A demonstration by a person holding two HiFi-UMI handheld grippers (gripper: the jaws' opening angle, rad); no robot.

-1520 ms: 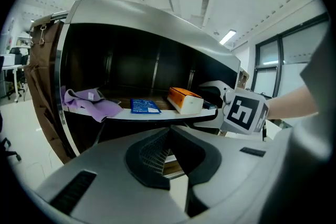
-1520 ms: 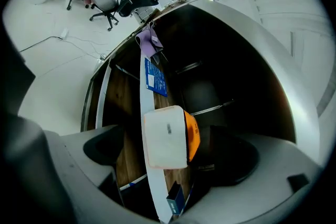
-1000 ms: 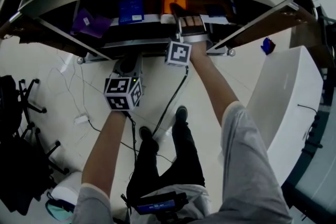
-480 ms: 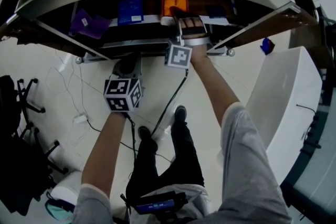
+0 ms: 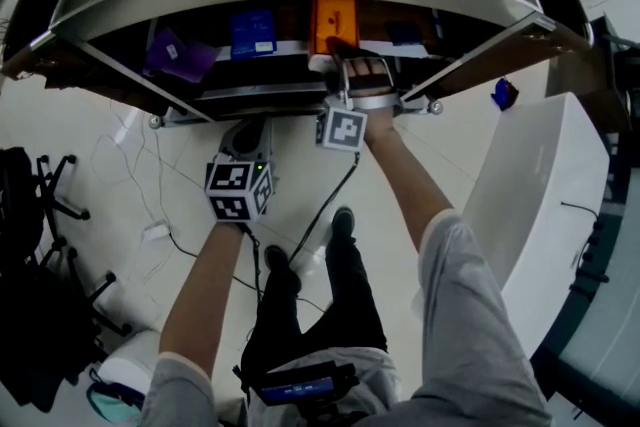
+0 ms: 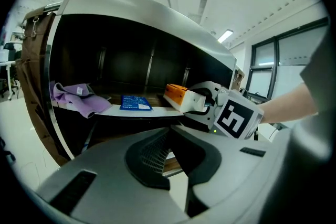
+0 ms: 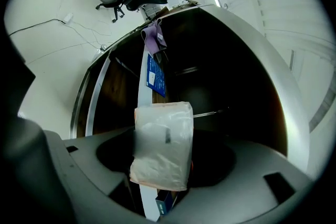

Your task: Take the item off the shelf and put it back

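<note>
1. A purple cloth (image 5: 178,55) lies far left on the shelf (image 5: 275,48), with a blue packet (image 5: 252,32) to its right.
2. The left gripper (image 5: 245,128) hangs near, below the shelf, jaws together and empty.
3. The orange box (image 5: 333,15) sits right of the packet at the shelf's near edge. The right gripper (image 5: 347,53) has just been closing its jaws, and they clamp the box's near end.

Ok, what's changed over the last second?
The right gripper has just been closing its jaws and now clamps the orange box at the front edge of the shelf. The left gripper stayed below the shelf, jaws together and empty; the purple cloth and blue packet haven't moved.
</note>
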